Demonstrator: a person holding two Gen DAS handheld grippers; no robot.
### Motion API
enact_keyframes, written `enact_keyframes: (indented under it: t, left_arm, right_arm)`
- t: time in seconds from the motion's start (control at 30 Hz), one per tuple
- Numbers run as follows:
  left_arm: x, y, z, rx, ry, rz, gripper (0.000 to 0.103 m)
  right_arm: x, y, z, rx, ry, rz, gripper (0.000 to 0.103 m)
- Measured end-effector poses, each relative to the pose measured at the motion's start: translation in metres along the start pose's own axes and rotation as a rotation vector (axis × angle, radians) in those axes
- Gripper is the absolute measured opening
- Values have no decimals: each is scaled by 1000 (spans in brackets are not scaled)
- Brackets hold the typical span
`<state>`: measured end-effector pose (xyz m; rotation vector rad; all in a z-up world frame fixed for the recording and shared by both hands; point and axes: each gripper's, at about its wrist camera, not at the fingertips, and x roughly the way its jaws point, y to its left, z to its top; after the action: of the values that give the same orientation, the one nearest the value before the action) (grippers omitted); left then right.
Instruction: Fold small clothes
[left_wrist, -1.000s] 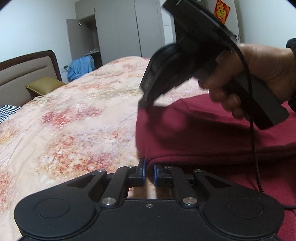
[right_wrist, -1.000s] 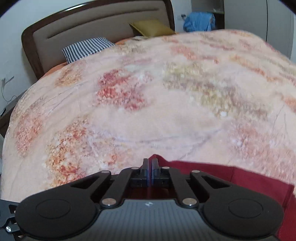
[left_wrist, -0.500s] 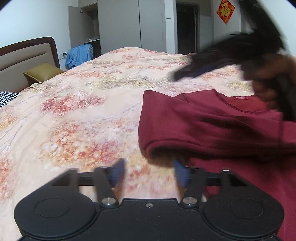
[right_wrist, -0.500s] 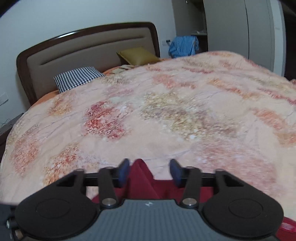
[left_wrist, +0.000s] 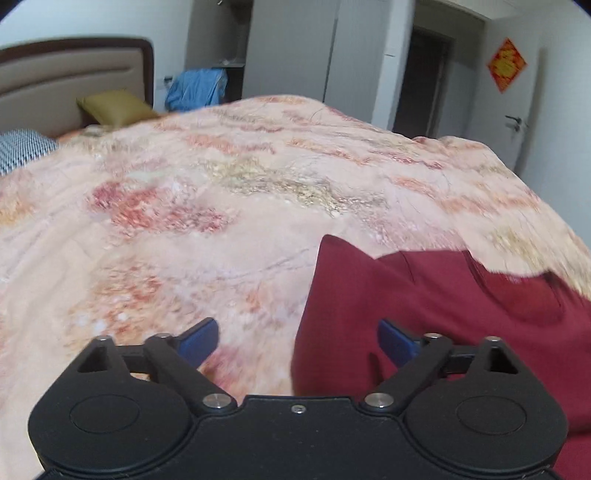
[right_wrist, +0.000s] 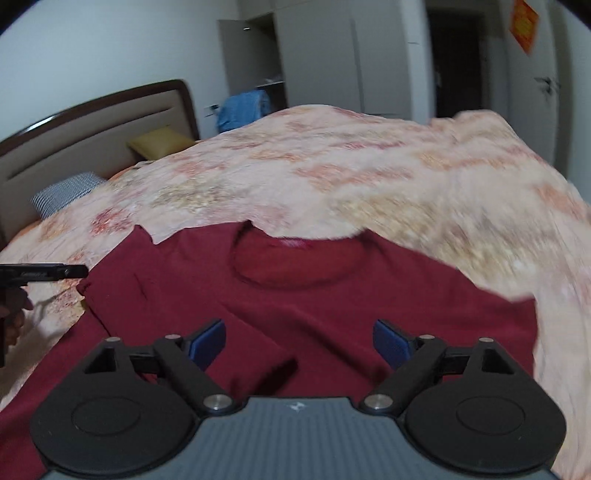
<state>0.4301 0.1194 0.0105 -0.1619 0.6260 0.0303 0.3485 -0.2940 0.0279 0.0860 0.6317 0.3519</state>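
A dark red sweater (right_wrist: 314, 306) lies flat on the floral bedspread (right_wrist: 369, 173), neck hole (right_wrist: 295, 258) at its far side and its left sleeve folded in over the body. It also shows in the left wrist view (left_wrist: 424, 302), with the folded edge at the lower right. My left gripper (left_wrist: 297, 339) is open and empty, above the sweater's left folded edge. My right gripper (right_wrist: 299, 341) is open and empty, above the middle of the sweater. The left gripper's tip also shows at the left edge of the right wrist view (right_wrist: 48, 273).
The bedspread (left_wrist: 221, 206) stretches far and left of the sweater. A headboard (left_wrist: 66, 85), a checked pillow (left_wrist: 22, 147) and an olive pillow (left_wrist: 114, 107) are at the far left. Blue clothing (left_wrist: 197, 88) hangs by the wardrobe. A door (left_wrist: 513, 110) stands at the right.
Both grippers let go of the sweater, opened wide and pulled back. The folded sleeve now lies over the body. The right gripper swung round to face the neck hole.
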Motion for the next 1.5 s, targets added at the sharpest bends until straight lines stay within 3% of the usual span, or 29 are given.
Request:
enact_keyframes:
  t: [0.13,0.2,0.23,0.27,0.3,0.33,0.37,0.5,0.63,0.73,0.8,0.87,0.9,0.93,0.97,1.03,1.07,1.17,1.23,1.3,1.43,1.5]
  left_arm:
    - [22,0,7,-67,37,-7,82]
    - [28,-1,7,-70,48,-7,77]
    - [30,-1,6,-69,59,-13,67]
    - [34,-1,6,-71,74,-26,48]
    - [36,-1,4,-73,90,-47,36]
    - [38,-2,3,-70,99,-60,19]
    - [37,-4,2,-61,91,-55,14]
    - [21,-6,4,-81,21,-41,7]
    - [19,-17,1,-11,-2,-7,7]
    - [26,-13,-5,-34,32,1,11]
    - [25,-10,-8,-54,45,-16,27]
    - [19,-11,-9,-45,43,-22,54]
    - [14,-13,-10,-23,34,-22,59]
    - [10,-15,-11,4,24,-14,66]
    - [7,-18,-14,30,20,2,70]
    - [10,-23,-19,80,54,60,74]
    - [14,-24,-23,100,75,91,79]
    - [16,-23,-26,91,74,119,81]
    - [10,-24,-23,76,69,136,83]
    - [-3,-25,-21,77,54,146,86]
    - [-46,-33,-26,100,-25,132,102]
    - [-72,-39,-34,118,-59,110,102]
  right_arm:
    - [11,-13,-5,97,29,55,57]
    - [18,-13,-6,138,47,108,52]
    - [21,-12,-7,148,53,134,52]
    - [22,-10,-7,149,55,153,49]
    - [23,-6,-7,136,60,162,45]
    - [25,-1,-6,110,63,158,29]
    - [25,3,-4,74,63,144,4]
    - [17,19,8,-15,-16,95,2]
    - [15,24,19,-31,-75,69,2]
    - [28,25,11,-35,-17,56,2]
    - [33,22,2,-35,19,45,2]
    - [30,17,-3,-1,29,51,5]
    - [27,15,-5,23,25,56,7]
    - [23,15,-6,32,19,53,16]
    - [19,16,-8,28,11,40,33]
    - [13,21,-13,-1,-1,5,50]
    - [13,24,-16,-24,5,-24,52]
    - [16,27,-28,-85,25,-132,52]
    - [13,20,-34,-78,29,-160,52]
    - [0,12,-37,-43,16,-168,54]
    - [-43,1,-49,-18,-42,-119,79]
    - [-65,0,-58,-36,-69,-109,90]
